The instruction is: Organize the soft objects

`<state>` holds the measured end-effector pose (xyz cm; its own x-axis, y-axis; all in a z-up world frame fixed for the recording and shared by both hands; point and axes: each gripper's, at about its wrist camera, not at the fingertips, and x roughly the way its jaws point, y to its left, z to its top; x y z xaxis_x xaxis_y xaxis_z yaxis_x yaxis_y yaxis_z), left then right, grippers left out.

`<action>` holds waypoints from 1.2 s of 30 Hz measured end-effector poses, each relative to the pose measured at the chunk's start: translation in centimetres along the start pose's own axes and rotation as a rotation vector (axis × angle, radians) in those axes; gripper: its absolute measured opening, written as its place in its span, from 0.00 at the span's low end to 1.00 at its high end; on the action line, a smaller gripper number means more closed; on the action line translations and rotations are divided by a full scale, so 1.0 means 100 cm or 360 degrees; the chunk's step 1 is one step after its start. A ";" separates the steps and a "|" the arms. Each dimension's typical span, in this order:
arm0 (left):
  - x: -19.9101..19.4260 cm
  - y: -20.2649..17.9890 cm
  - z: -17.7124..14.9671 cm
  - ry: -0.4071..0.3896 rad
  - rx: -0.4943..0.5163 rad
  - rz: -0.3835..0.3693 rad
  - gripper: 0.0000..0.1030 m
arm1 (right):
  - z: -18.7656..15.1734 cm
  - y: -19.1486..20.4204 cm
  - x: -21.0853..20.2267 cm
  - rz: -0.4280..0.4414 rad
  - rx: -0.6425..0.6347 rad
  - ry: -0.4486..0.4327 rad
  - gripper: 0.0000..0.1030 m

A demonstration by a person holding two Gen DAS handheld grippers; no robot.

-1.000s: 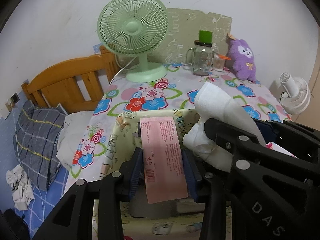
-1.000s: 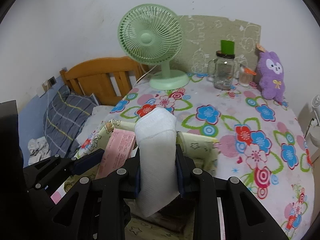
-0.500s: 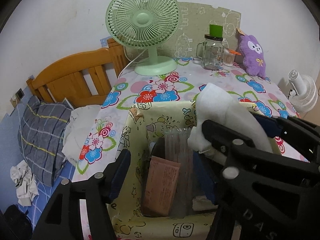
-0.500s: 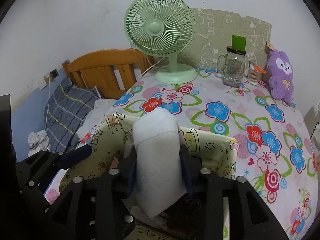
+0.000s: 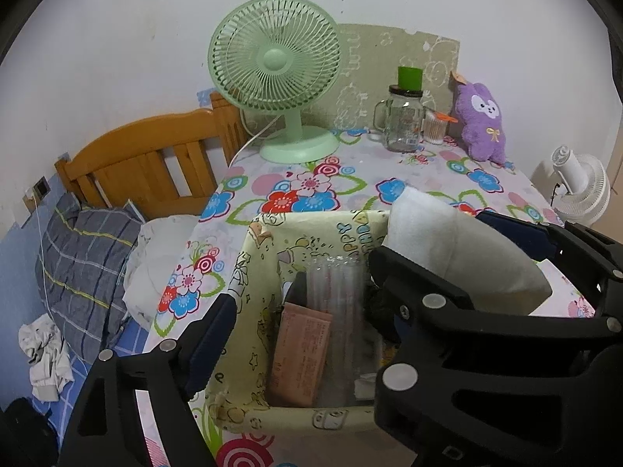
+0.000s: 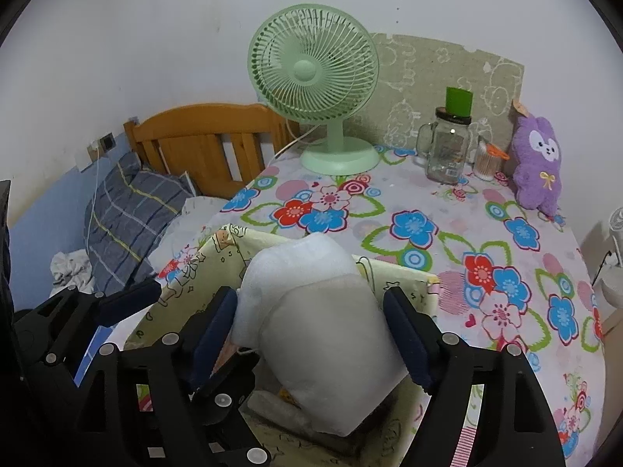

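**Inspector:** Checked the left claw [image 5: 303, 311]: found with jaws spread wide after just opening, pressing on nothing. Located the flat pink paper-faced packet [image 5: 300, 354] below it, standing on end inside the pale yellow cartoon-print fabric bin [image 5: 311, 220], beside a bundle of clear plastic tubes [image 5: 338, 303].

**Operator:** And the right claw [image 6: 311, 303]?

**Inspector:** Likewise just opened, jaws parted. Observed the white padded soft pack [image 6: 323, 330] between them, lower end down in the same bin, upper end leaning above the rim. Clear of the right-hand pad; unable to confirm whether the left-hand pad brushes it.

**Operator:** Advice for finishing the release?

**Inspector:** Withdraw both claws straight back along their own line, jaws kept wide, so as not to drag either item out. Probably best to lift the right one first, judging by its frame lying across the left claw's view. Watch for the white pack tipping over the rim onto the flower-patterned worktop [image 6: 428, 214]; if leaning further, nudge upright against the bin wall. Avoid snagging the soft fabric wall on the way out.
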<state>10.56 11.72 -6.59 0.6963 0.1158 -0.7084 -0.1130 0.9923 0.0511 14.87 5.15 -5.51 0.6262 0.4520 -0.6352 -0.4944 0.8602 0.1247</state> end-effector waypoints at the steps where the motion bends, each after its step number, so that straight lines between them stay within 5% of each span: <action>1: -0.002 -0.001 0.000 -0.0009 0.0000 -0.0004 0.84 | 0.000 0.000 -0.003 -0.0003 0.0001 -0.0009 0.79; 19: -0.037 -0.008 -0.001 -0.0122 0.0004 0.0011 0.92 | -0.003 0.003 -0.044 0.0025 -0.0020 -0.0122 0.83; 36: -0.070 -0.058 0.000 -0.0213 0.0064 -0.0141 0.97 | -0.021 -0.039 -0.105 -0.0159 0.0089 -0.0246 0.94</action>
<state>6.37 5.20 -1.91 0.7906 0.0303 -0.6116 -0.0208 0.9995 0.0227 8.95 -3.43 -0.98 0.7576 0.3910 -0.5226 -0.3937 0.9124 0.1117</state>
